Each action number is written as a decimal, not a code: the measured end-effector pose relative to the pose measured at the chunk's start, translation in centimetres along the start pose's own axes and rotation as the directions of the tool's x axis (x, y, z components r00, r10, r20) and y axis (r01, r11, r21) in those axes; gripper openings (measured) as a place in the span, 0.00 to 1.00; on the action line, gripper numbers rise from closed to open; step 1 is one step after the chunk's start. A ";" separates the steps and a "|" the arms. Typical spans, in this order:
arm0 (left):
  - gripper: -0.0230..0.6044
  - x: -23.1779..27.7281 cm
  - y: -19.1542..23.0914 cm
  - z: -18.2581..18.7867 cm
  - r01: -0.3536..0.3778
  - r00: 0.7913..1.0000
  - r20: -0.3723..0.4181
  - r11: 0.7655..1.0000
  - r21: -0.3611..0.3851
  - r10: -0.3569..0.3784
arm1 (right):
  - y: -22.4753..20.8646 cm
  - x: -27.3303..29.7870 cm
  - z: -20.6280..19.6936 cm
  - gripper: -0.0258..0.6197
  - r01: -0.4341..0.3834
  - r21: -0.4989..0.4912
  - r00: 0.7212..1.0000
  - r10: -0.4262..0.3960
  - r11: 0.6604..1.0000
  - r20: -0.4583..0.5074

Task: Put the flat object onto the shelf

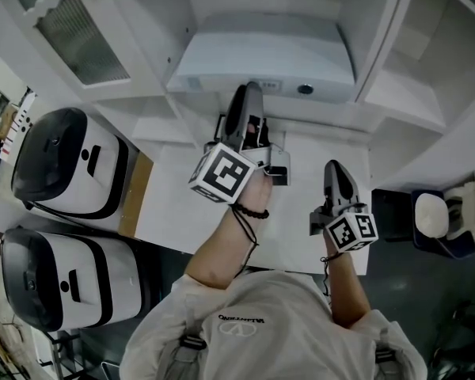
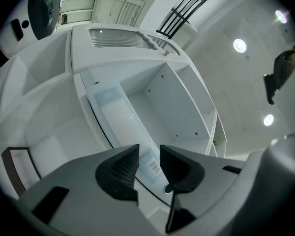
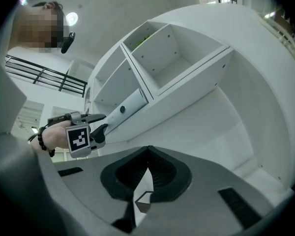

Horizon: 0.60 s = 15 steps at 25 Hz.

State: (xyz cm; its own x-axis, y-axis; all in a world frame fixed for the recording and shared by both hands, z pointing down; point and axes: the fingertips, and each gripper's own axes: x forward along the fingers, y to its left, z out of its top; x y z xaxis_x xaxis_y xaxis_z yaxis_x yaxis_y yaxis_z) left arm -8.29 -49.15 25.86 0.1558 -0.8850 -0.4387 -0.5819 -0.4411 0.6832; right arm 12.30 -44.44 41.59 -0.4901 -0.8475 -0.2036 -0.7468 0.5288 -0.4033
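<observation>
Shirt (image 1: 269,323): grey, at the bottom of the head view; small print under an oval emblem sits upside down there, too small to read with certainty.
Left tongs (image 2: 148,161): closed on the near edge of the flat object (image 1: 261,50), one pad on each side of its thin front face.
Right tongs (image 3: 147,156): pads together at the tips, nothing between them, held over the white surface (image 1: 324,153) apart from the object.
Flat object: a white slab lying between two upright partitions of the white shelf unit (image 3: 196,77), its front edge toward the person.
Writing: a small label (image 2: 152,167) shows in the gap between the left pads, but its print is too fine to read; a round dark spot (image 1: 305,89) sits further along the same face.
Marker cubes: black-and-white squares on the left cube (image 1: 222,172) and the right cube (image 1: 351,232); these are patterns, not words.
Head view only: two white-and-black domed devices (image 1: 63,165) at the left edge.
Right gripper view only: the left hand (image 3: 51,136) seen from the side, with the slab's end entering its tongs.
Left gripper view only: a slatted panel (image 2: 115,38) and ceiling lights (image 2: 240,45).
</observation>
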 end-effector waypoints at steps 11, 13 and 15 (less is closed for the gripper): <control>0.17 0.9 1.1 -0.3 -0.002 1.000 -0.008 1.000 -0.015 0.002 | -0.5 -1.0 0.1 0.05 0.039 -0.010 0.999 -0.039 0.999 -0.002; 0.16 0.2 1.0 0.2 0.005 1.000 -0.008 1.000 0.020 -0.005 | -0.3 -1.3 0.3 0.05 0.044 -0.014 0.999 -0.044 0.999 0.002; 0.13 -0.9 0.5 1.1 0.021 1.000 -0.014 0.991 0.133 -0.019 | -0.2 -1.7 0.8 0.05 0.048 -0.017 0.999 -0.047 0.999 0.016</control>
State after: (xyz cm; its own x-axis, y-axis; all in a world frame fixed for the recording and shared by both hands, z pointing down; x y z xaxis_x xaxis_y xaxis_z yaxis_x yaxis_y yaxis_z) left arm -9.61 -48.44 25.94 0.1778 -0.8785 -0.4435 -0.6796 -0.4356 0.5903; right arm 13.57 -43.15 41.32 -0.4470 -0.8723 -0.1981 -0.7769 0.4884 -0.3973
